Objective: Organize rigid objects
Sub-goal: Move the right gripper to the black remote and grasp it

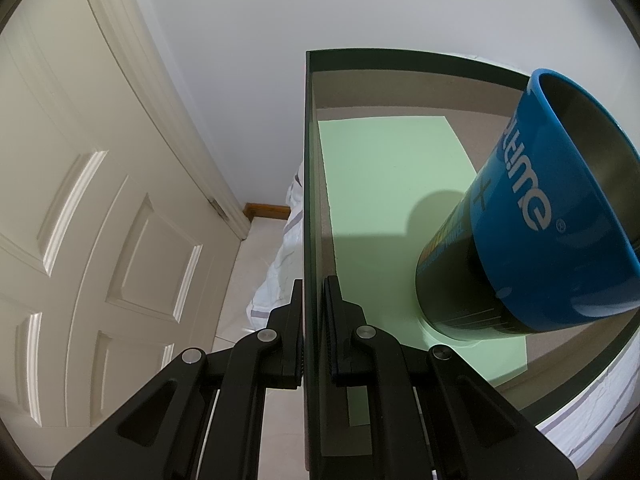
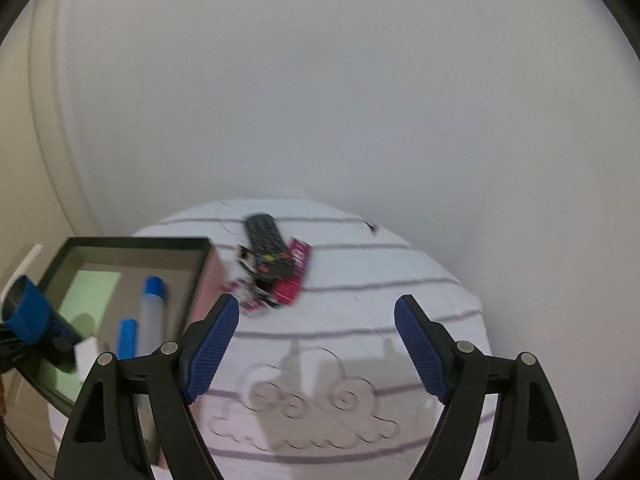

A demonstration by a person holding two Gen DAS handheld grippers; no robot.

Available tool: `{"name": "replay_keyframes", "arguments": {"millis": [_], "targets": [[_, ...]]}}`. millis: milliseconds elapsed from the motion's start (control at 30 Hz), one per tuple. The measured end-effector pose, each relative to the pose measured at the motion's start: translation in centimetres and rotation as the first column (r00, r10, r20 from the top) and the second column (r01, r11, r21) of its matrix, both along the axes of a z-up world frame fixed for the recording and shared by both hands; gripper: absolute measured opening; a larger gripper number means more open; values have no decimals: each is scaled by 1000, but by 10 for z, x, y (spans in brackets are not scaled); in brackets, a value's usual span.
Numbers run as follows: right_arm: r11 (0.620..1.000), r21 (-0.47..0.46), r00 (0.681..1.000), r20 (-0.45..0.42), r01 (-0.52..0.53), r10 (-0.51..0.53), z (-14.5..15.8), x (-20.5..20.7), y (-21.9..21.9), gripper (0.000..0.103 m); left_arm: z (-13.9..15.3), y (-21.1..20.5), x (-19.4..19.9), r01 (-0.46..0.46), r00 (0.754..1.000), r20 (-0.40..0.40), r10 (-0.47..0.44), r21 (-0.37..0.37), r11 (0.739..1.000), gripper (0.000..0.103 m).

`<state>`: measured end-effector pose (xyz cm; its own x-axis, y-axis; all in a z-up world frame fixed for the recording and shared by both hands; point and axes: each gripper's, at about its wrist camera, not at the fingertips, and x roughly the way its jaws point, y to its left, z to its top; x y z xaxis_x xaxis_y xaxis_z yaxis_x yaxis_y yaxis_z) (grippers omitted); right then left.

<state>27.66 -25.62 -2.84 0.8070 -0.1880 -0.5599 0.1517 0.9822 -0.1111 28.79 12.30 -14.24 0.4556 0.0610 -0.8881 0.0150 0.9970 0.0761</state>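
The left gripper is pressed together on the left wall of an open box, one black finger outside the wall and one inside, pinching it. The box has a dark green rim and a brown inner lining, with a pale green sheet lying flat on its floor. On the right side of that view, a blue cup with white lettering sits mouth-up, tilted toward the right, its base pushed into a dark can printed with yellow and blue text; the can rests on the green sheet. To the left of the box stands a cream panelled door, and a white wall rises behind.

The right gripper is spread wide with nothing between its blue-padded fingers. It hangs above a white bedcover with thin grey stripes and a stitched cloud pattern near the camera. Farther away on the cover lies a black remote control, resting partly on red and white packets; the picture is blurred there, so their print cannot be read. At the left of this view is the same box, holding a translucent bottle with a blue cap, a second blue-capped item just beside it, and the blue cup at the box's near left edge.
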Motion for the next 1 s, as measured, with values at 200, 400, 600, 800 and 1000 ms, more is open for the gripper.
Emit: {"name": "replay_keyframes", "arguments": {"millis": [200,400,600,800,1000], "targets": [[999,29,998,-46,37,-36,-17,0,-27,82,0,1,0,-1,1000,-1,1,0,1000,6],[996,77,997,-77,35,-29,-32,0,-41,82,1,1,0,-2,1000,0,2,2,1000,6],[994,107,994,-108,18,-7,-46,8,-41,82,1,1,0,-2,1000,0,2,2,1000,6],[991,133,990,-138,-10,28,-57,21,-38,82,1,1,-1,-2,1000,0,2,4,1000,6],[987,142,982,-162,-71,94,-71,44,-22,82,1,0,-1,-2,1000,0,2,2,1000,6]]}}
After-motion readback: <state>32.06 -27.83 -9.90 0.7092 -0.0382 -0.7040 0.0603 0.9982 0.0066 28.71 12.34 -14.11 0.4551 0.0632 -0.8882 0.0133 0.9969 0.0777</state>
